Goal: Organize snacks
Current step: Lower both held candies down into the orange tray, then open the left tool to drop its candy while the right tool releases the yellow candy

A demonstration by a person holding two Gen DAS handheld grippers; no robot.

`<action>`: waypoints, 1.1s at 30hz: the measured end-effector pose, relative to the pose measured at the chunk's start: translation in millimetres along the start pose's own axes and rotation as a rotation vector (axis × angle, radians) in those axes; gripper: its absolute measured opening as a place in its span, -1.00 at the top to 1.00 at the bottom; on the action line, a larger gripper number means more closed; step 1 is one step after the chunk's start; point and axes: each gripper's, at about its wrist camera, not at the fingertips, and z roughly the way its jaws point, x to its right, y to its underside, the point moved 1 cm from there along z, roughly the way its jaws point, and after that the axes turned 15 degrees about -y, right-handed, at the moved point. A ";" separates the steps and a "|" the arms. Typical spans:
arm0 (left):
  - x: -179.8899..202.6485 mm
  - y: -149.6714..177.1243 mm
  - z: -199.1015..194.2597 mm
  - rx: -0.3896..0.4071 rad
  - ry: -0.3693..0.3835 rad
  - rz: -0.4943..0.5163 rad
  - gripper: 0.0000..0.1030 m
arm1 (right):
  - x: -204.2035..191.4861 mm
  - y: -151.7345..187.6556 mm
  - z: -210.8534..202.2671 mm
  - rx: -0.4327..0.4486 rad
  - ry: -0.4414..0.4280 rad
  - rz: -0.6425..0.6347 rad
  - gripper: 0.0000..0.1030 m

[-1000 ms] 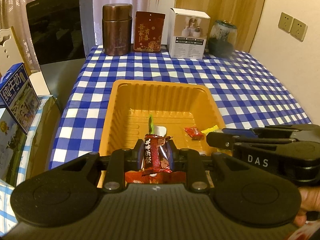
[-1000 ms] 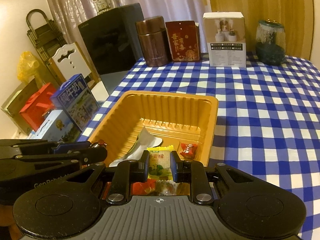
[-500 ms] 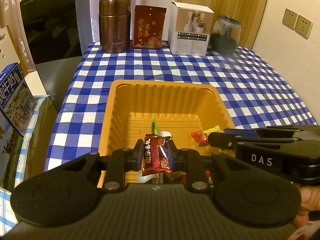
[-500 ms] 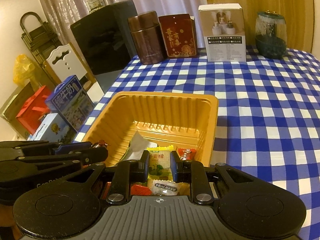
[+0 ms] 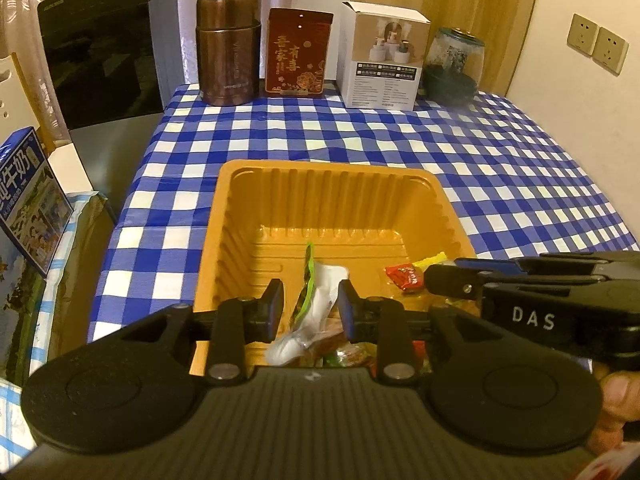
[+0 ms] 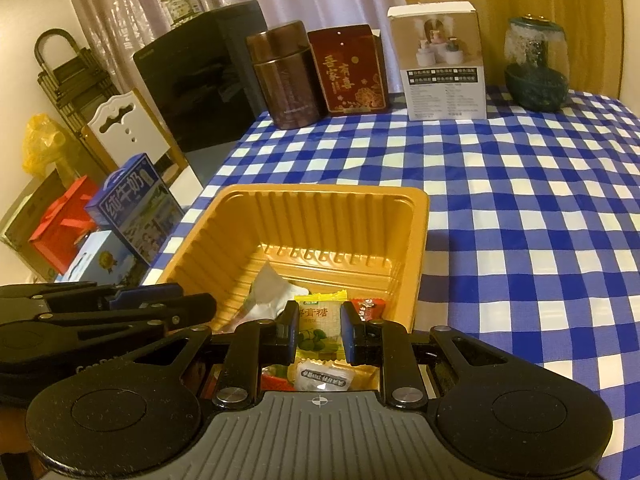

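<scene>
The left tool is held over the near part of the orange tray, which stands on the desk covered in blue-and-white checks. Its jaws have just been opening and now stand apart, with nothing pressed between the blue pads. Seen through the gap, a white and green wrapper lies in the tray below. A brown-red packet is partly seen beneath that wrapper on the tray floor.

The right tool is clamped on a yellow-green candy packet, which is gripped by its sides between the two pads and held upright above the near end of the tray. A small red candy is seen in the tray just to the right of the held packet, and a white wrapped sweet lies below it. The two tools are held side by side, each appearing at the edge of the other's view.

At the far edge of the desk, a brown canister, a red tin, a white box and a glass jar are lined up.
</scene>
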 end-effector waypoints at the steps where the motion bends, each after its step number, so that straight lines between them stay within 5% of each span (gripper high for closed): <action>1: -1.2 0.5 -0.5 0.000 -0.002 -0.002 0.49 | -0.1 0.2 -0.5 0.000 0.000 0.001 0.57; 33: -27.3 5.2 -24.9 0.010 -0.018 -0.010 0.42 | -20.3 -8.9 -7.1 0.013 -0.023 0.004 0.57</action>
